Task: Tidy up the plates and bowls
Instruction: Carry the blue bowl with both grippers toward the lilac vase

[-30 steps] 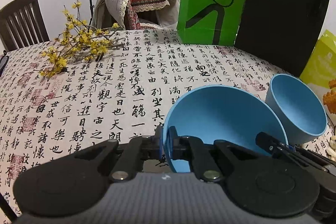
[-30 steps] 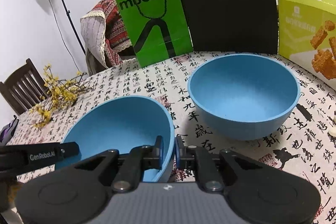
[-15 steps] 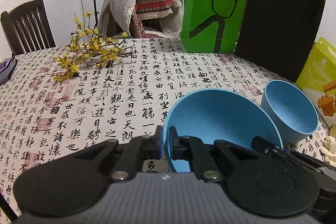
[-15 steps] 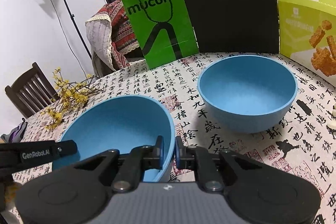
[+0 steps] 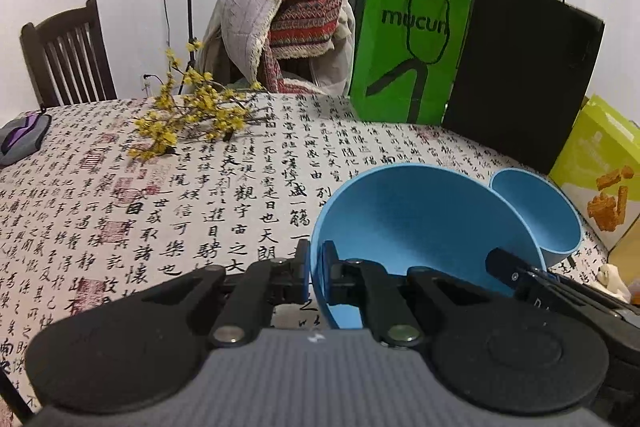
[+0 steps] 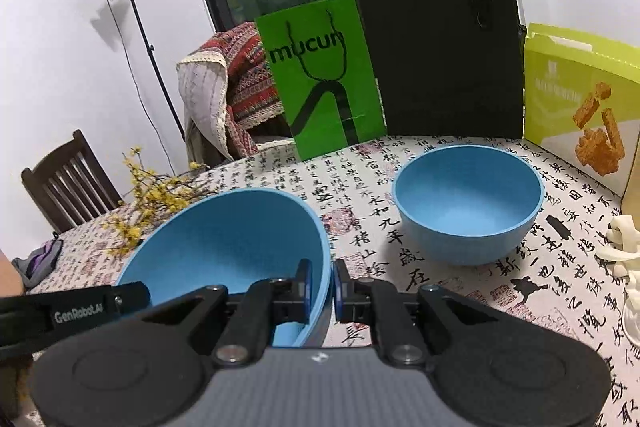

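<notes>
The left gripper (image 5: 315,269) has a ribbed grey housing flanked by two round matte-black discs, with black linkage arms pinned by silver rivets and thin blue pads (image 5: 329,267) on its black fingers. A small white mark sits at the housing's front edge. The right gripper (image 6: 322,285) is built the same way. One black finger of the left gripper carries white "GenRobot.AI" lettering and a small screw. Bare skin (image 6: 9,277) shows at the right wrist view's left edge.
</notes>
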Demonstrator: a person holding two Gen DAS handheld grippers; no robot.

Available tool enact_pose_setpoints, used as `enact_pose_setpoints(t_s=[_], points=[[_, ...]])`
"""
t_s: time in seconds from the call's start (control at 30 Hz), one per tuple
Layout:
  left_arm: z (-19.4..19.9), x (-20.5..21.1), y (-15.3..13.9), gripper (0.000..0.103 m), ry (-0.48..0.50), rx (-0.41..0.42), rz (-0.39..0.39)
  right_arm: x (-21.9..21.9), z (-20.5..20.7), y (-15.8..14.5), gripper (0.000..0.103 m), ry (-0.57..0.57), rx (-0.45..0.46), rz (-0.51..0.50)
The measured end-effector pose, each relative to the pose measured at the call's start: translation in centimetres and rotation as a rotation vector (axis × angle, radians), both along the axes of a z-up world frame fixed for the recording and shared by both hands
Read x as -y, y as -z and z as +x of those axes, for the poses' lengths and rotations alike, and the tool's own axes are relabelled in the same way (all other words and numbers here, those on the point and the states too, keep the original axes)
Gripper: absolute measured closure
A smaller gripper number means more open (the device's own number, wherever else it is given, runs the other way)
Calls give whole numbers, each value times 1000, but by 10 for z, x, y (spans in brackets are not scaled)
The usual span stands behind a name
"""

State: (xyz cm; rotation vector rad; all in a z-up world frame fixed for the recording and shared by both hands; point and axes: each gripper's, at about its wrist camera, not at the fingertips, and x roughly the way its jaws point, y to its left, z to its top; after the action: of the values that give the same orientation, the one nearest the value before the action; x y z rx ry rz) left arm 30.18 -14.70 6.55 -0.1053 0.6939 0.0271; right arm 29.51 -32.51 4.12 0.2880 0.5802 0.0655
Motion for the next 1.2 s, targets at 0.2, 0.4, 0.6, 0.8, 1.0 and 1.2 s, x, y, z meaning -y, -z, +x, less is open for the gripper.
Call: enact_pose_setpoints(t_s=[0.2,0.4,0.6,0.8,1.0,1.2], points=[[-21,-9,-11,96,-19,37,-4,-13,-15,-8,93,-5,22,-9],[-37,-21,-17,96,-40,54,-8,-24,-27,-12,93,-15,30,-2],[-52,-32,-21,96,-56,65,-7,-35,-37,-14,93,-29,32,4],[-64,-43,-24,96,-71,74,-10,-47,-45,-16,93,-44,36,2],[-75,-55,-26,96,-85,83,-17,-59,-52,-20,93,-60,39,1],[-87,-68,-29,96,-100,93,-25,-72,-57,-22,93,-77,44,-5]])
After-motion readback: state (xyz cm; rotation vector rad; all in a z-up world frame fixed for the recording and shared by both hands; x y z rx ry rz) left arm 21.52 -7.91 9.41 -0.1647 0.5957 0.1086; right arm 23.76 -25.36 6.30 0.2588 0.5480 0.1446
